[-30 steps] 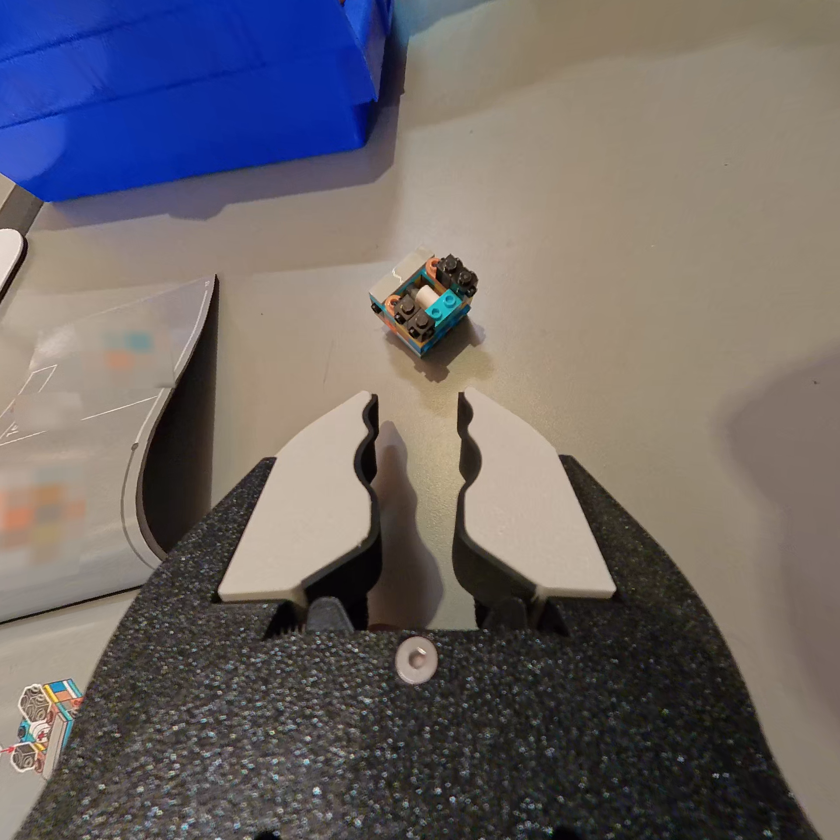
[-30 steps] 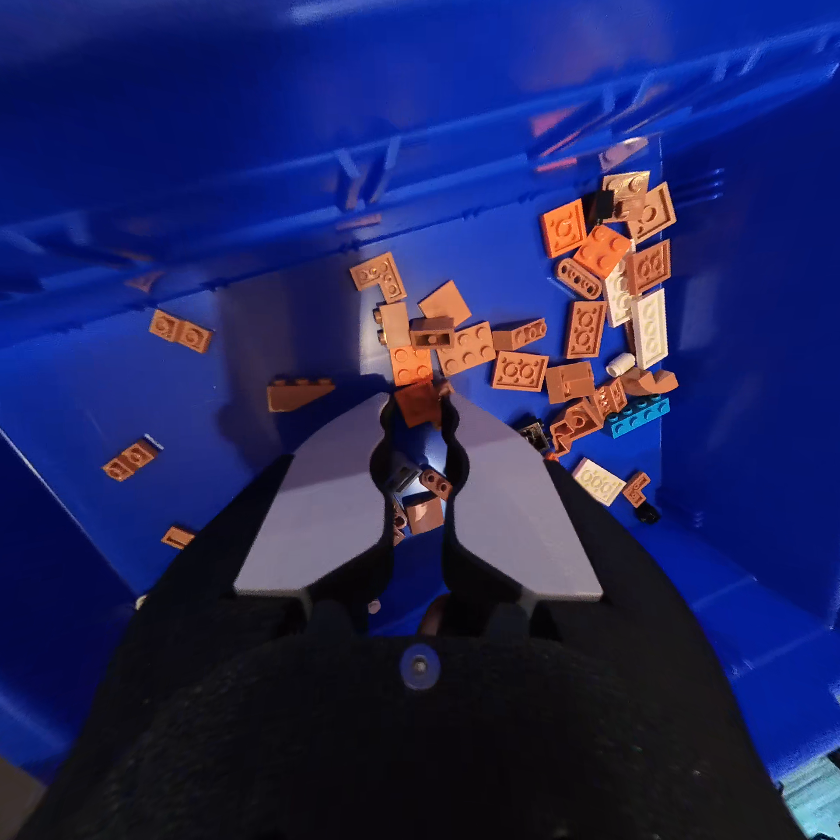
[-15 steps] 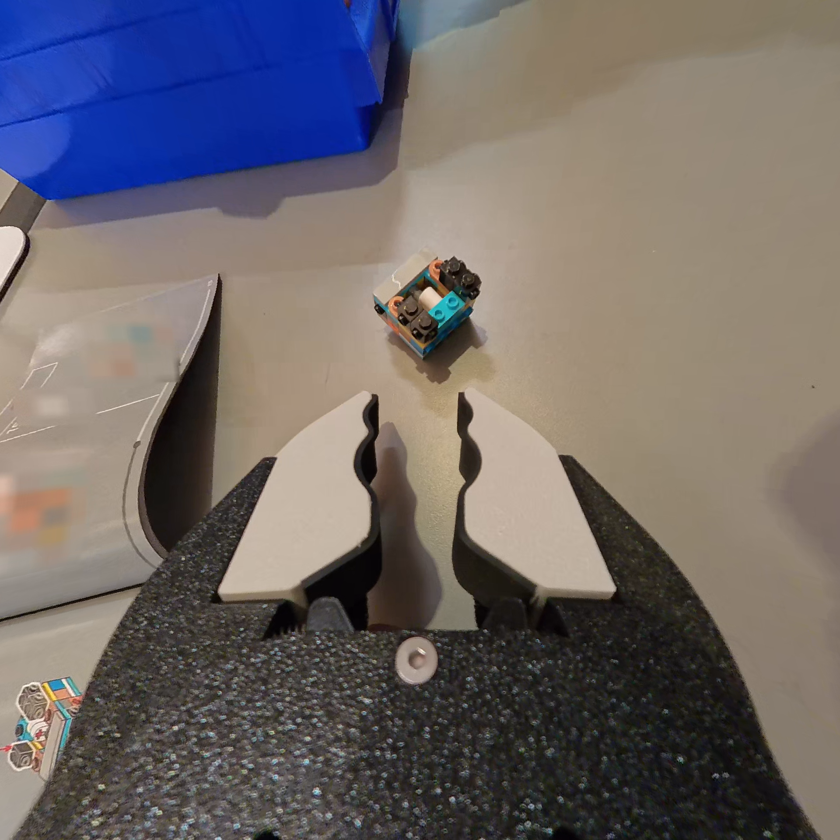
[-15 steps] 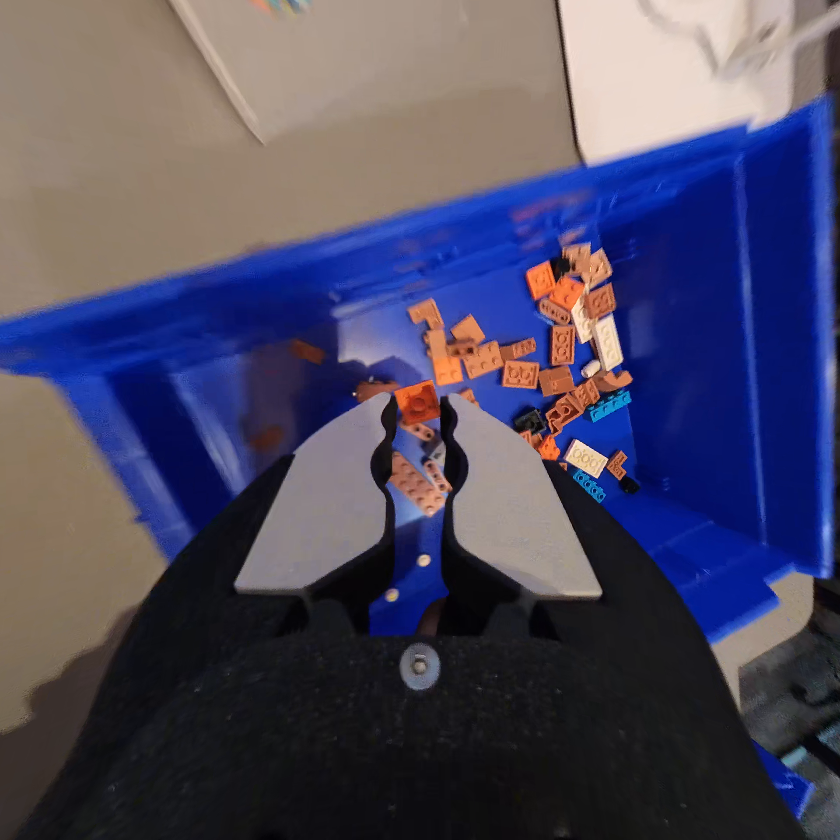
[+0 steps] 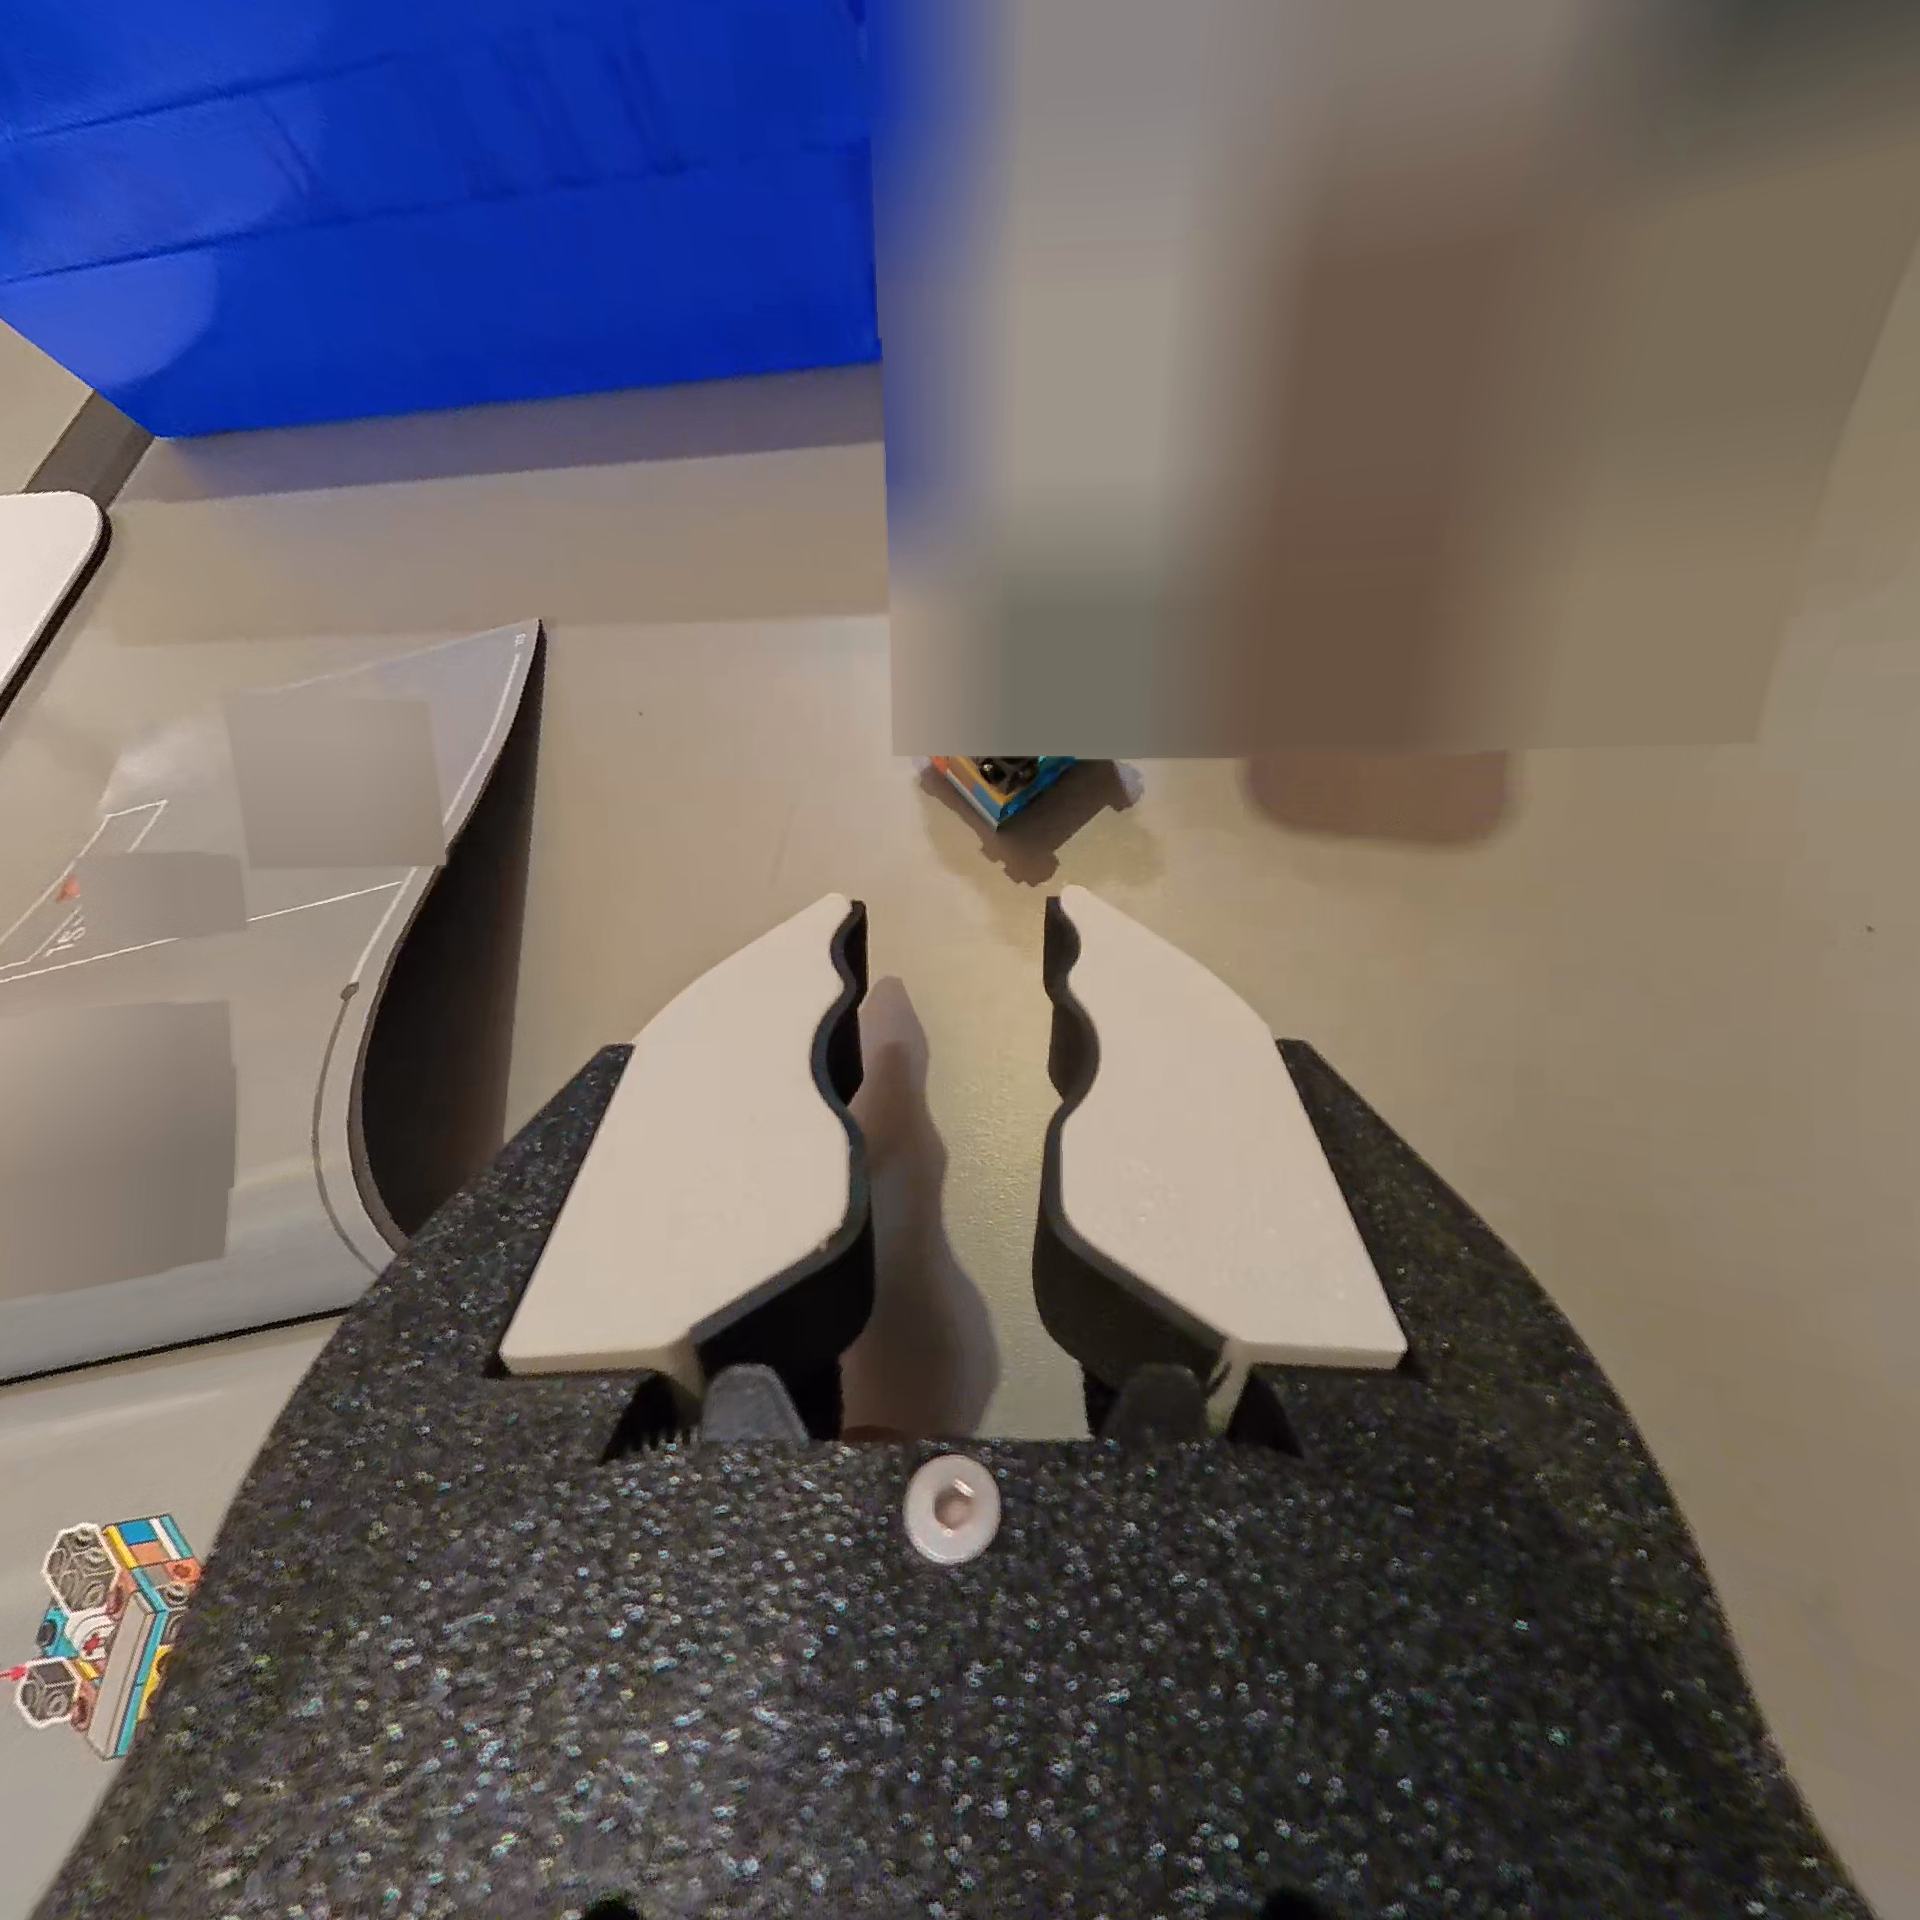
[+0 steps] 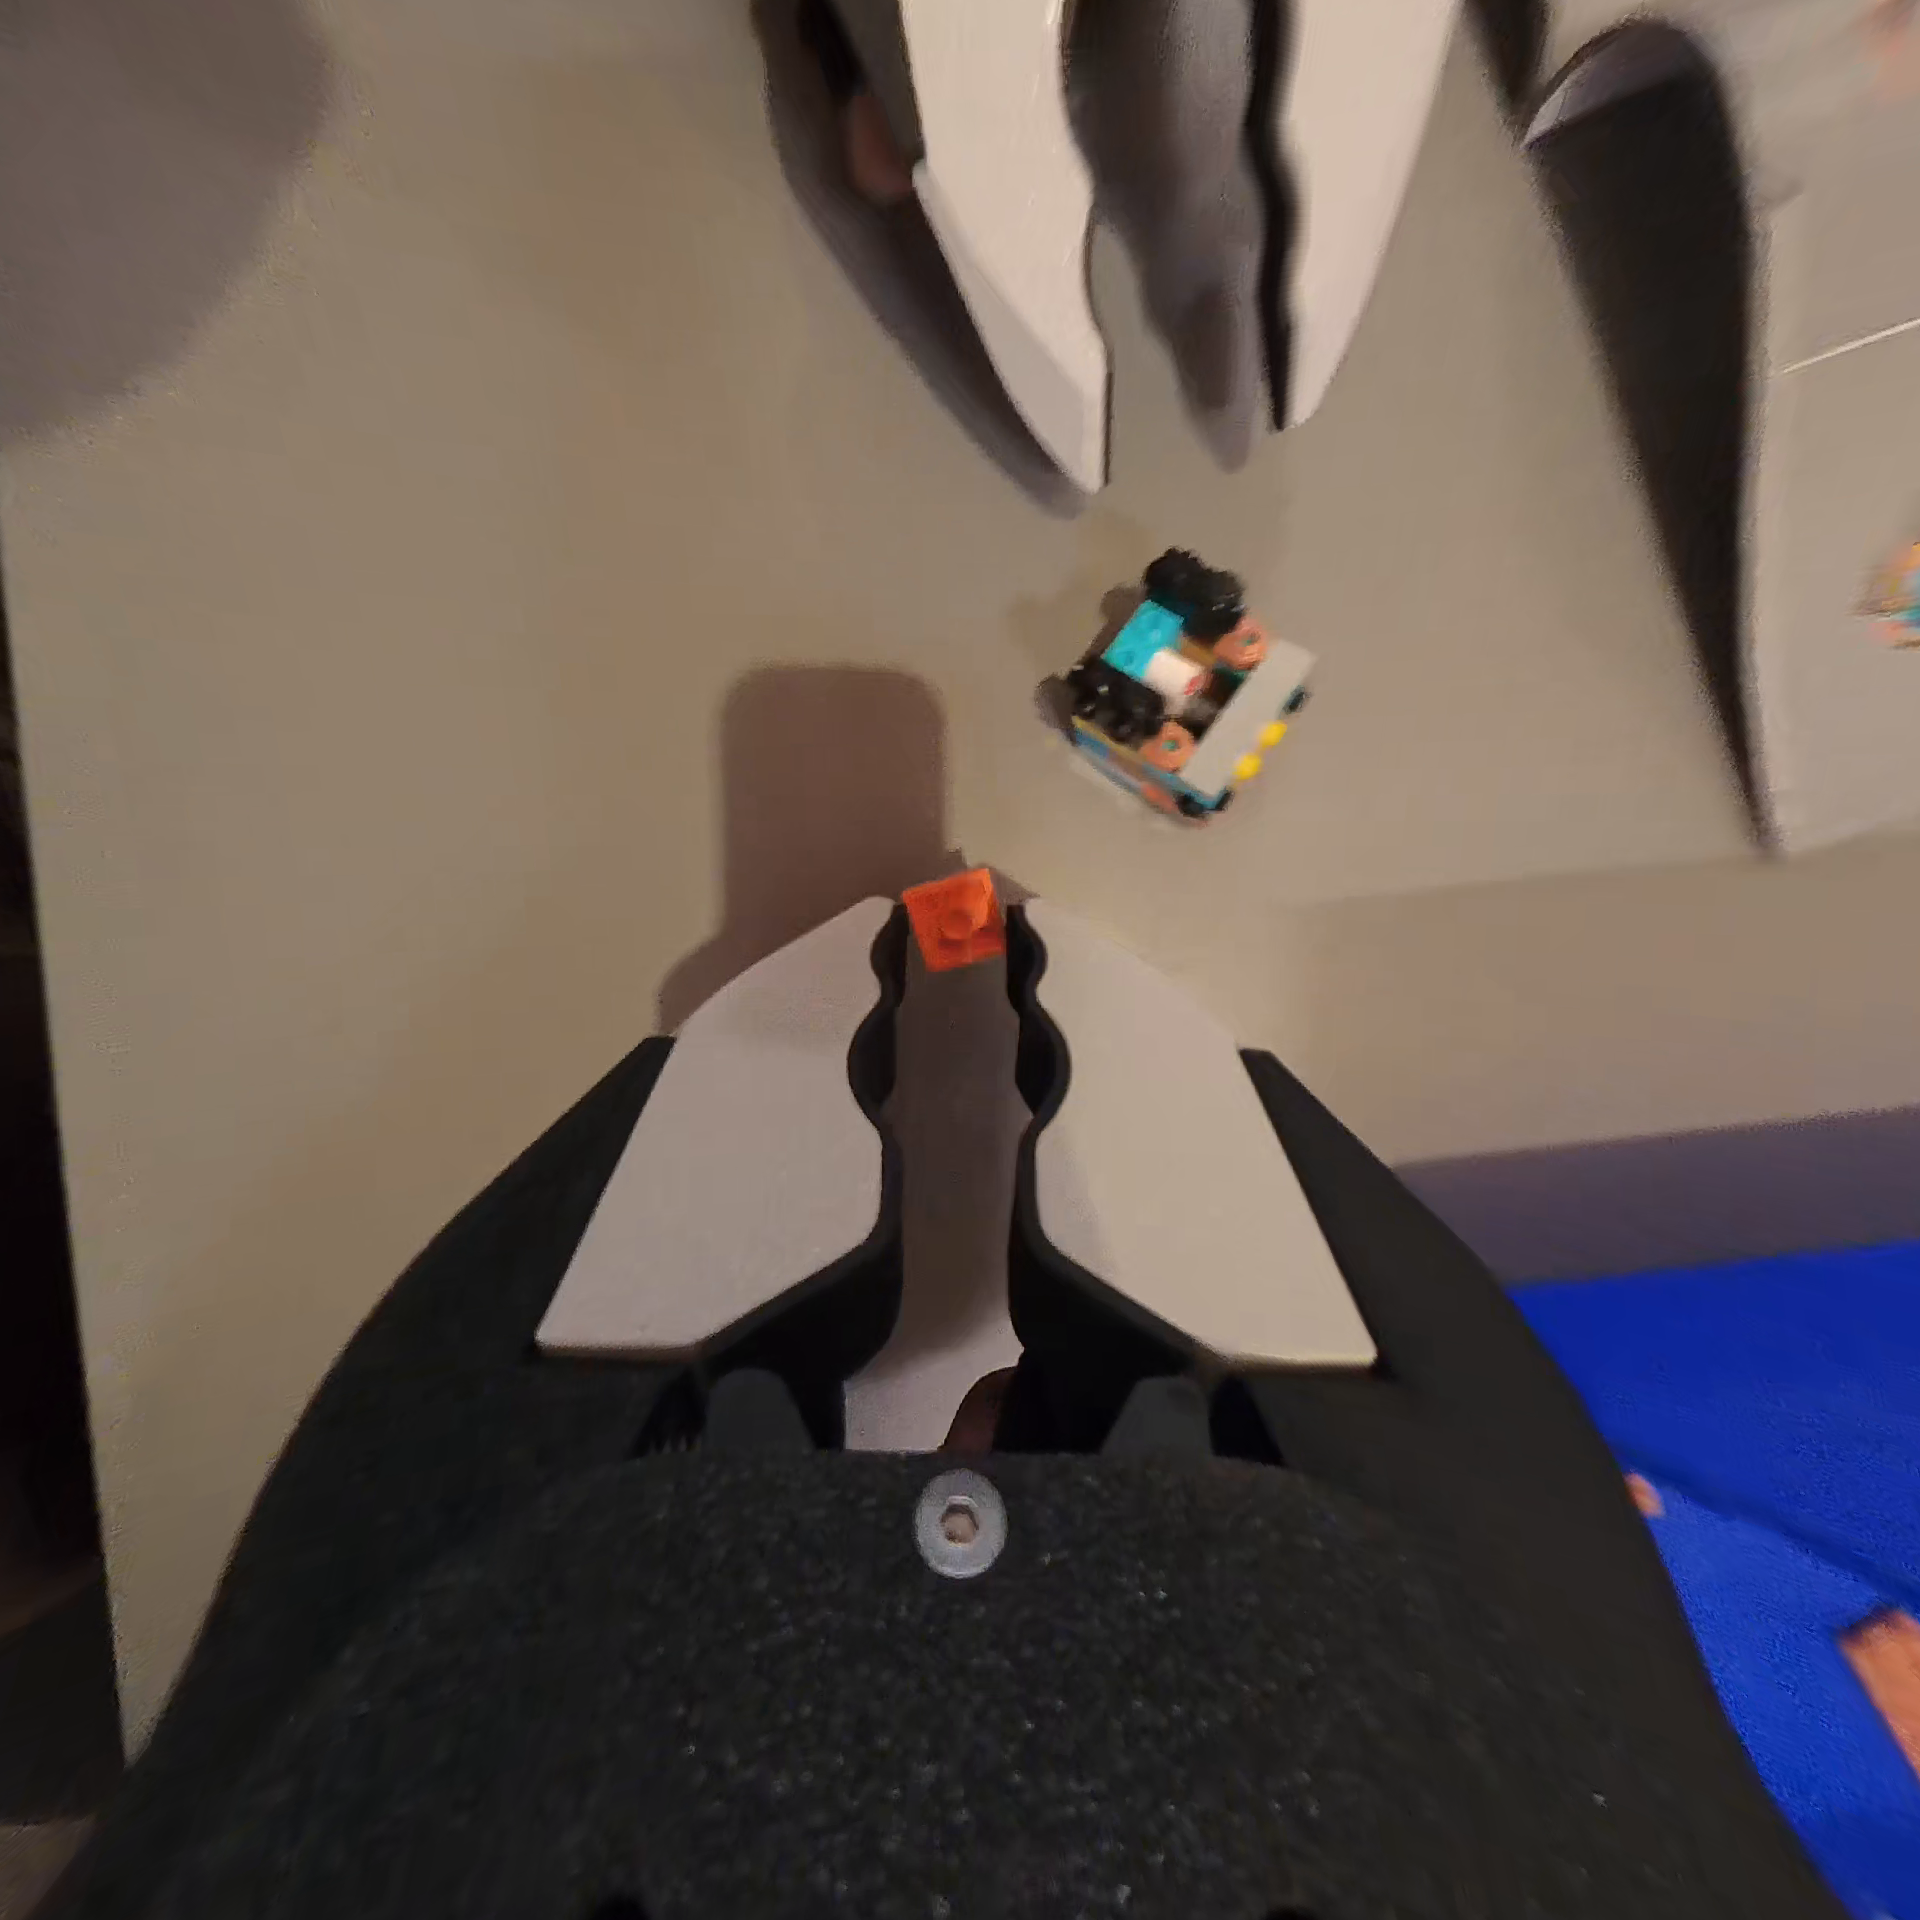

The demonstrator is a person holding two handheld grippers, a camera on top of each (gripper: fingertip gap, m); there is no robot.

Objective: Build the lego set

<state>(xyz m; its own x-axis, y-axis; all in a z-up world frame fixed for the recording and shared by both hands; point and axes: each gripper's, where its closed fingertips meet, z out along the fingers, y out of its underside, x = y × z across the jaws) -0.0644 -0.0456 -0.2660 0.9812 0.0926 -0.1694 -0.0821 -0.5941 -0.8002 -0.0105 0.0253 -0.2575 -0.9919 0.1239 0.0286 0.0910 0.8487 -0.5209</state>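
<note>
The build is only partly done. A small Lego assembly point(image 6: 1174, 686) stands on the grey table point(image 6: 416, 623), with black, teal and orange pieces and a grey plate on one side. It is low and looks far from complete, though how many steps are left I cannot tell.

The right gripper point(image 6: 954, 920) pinches a small orange plate point(image 6: 954, 933) between its fingertips, stud toward the camera. The assembly lies ahead of these tips and a little to their right, apart from them. I judge that this plate is the next piece to go on.

The left gripper point(image 5: 951, 914) holds nothing; its jaws stand moderately apart. The assembly point(image 5: 997, 779) sits just ahead of its tips, mostly hidden by a blurred patch.

For room: bare table lies between the right tips and the assembly, so the approach is free. From the far side the left gripper point(image 6: 1184, 416) points at the assembly, so the space above it is narrow. The blue parts bin point(image 6: 1714, 1455) is behind and to the right of the right gripper. An instruction booklet point(image 5: 260, 987), with a raised curled edge, lies to the left of the left gripper.
</note>
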